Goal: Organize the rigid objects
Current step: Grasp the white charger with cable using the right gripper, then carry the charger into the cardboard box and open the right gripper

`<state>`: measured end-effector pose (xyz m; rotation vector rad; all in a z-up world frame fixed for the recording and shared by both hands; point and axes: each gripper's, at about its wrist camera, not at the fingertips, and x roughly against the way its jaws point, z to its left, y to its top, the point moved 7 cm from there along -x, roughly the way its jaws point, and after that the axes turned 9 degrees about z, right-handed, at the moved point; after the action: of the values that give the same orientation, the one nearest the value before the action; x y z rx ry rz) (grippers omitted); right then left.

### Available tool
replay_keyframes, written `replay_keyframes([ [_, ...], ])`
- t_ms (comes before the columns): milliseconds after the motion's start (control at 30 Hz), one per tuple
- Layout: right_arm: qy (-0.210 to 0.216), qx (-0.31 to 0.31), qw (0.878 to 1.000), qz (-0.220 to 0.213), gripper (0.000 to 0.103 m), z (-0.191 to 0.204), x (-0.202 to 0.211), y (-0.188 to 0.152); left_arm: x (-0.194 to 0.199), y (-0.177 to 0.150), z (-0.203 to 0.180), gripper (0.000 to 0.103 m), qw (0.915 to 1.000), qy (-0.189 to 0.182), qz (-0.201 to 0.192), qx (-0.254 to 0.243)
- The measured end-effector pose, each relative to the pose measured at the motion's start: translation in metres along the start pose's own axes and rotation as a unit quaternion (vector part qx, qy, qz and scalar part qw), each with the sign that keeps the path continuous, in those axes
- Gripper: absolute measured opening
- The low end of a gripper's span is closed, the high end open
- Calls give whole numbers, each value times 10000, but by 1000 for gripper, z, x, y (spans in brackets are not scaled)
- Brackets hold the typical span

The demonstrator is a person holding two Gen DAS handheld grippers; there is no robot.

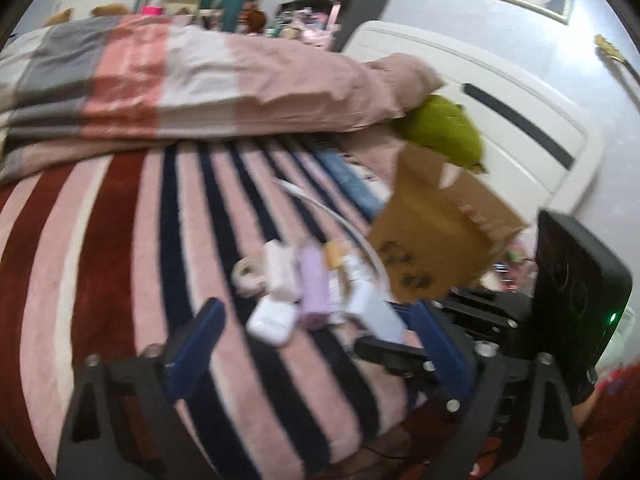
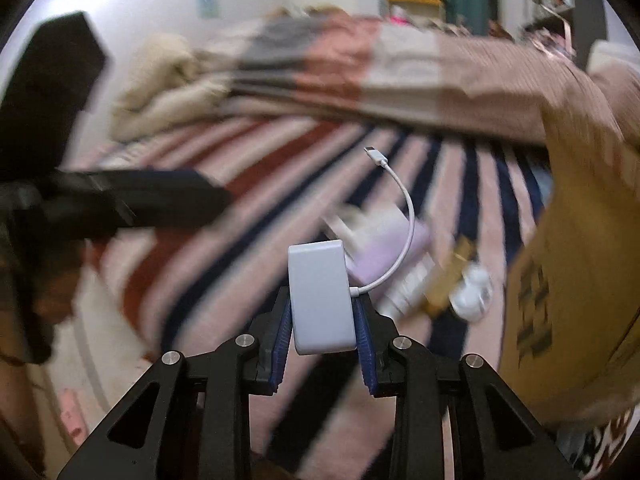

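My right gripper (image 2: 323, 299) is shut on a flat white charger block (image 2: 322, 300); its white cable (image 2: 404, 216) arcs up to a free plug. The same block (image 1: 376, 314) shows in the left wrist view beside a pile on the striped blanket (image 1: 120, 240): a white earbud case (image 1: 272, 322), a lilac cylinder (image 1: 314, 288), a white box (image 1: 280, 272) and a tape roll (image 1: 248, 276). My left gripper (image 1: 316, 344) stands open just short of this pile, its blue fingers (image 1: 196, 352) on either side of the case, touching nothing. The picture is blurred.
An open cardboard box (image 1: 436, 236) lies on its side right of the pile, also at the right edge as the box (image 2: 580, 260). A folded quilt (image 1: 200, 80) runs across the back, a green plush (image 1: 444, 132) and a white headboard (image 1: 500, 92) behind the box.
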<state>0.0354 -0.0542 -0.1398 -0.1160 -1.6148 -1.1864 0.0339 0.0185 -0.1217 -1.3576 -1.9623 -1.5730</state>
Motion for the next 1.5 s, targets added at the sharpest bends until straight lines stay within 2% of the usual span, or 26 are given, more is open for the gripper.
replay_keyframes([
  [33,108,85,9998,-106,25,5,8,8,5,7,-8,74,9999,-124,2,-80],
  [100,256,272,9988,-326,25,10,23,25,11,18,-18,41,9994,-307,41,-134],
  [167,326,396,9975,-485,25,16,36,39,17,31,-32,26,9985,-414,-1,-347],
  [367,268,325,9958,-819,25,-16,79,56,8,78,-82,20,9951,-530,70,-828],
  [500,20,50,9965,-834,25,-55,105,49,-27,103,-127,20,9909,-533,324,-1190],
  [600,-174,-292,9974,-633,25,-95,117,39,-62,118,-156,20,9867,-688,690,-1299],
  [733,-258,-795,9965,-52,25,-145,115,22,-117,129,-173,20,9783,-954,1397,-1195],
  [833,-285,-1018,9933,460,25,-171,104,9,-140,127,-180,21,9732,-1010,1766,-1077],
  [867,-295,-1046,9925,565,25,-175,103,4,-146,125,-177,23,9726,-943,1861,-1028],
  [933,-330,-1123,9900,785,25,-183,97,-2,-152,125,-175,44,9729,-736,1952,-993],
  [967,-377,-1150,9888,872,28,-185,94,-3,-152,125,-173,61,9742,-648,1936,-961],
  [1000,-417,-1184,9881,884,39,-189,96,-6,-150,124,-172,67,9751,-621,1901,-963],
  [1067,-430,-1158,9887,846,52,-189,98,-7,-141,125,-169,70,9767,-518,1818,-1015],
  [1100,-437,-1124,9892,832,54,-187,99,-8,-137,125,-169,72,9777,-475,1770,-1025],
  [1200,-598,-976,9906,754,56,-180,101,-3,-119,130,-160,72,9822,-433,1536,-991],
  [1300,-665,-882,9926,510,57,-168,109,5,-84,135,-143,76,9885,-301,1157,-929],
  [1500,69,-345,9994,-4,63,-95,114,35,-23,125,-84,77,9950,417,599,-685],
])
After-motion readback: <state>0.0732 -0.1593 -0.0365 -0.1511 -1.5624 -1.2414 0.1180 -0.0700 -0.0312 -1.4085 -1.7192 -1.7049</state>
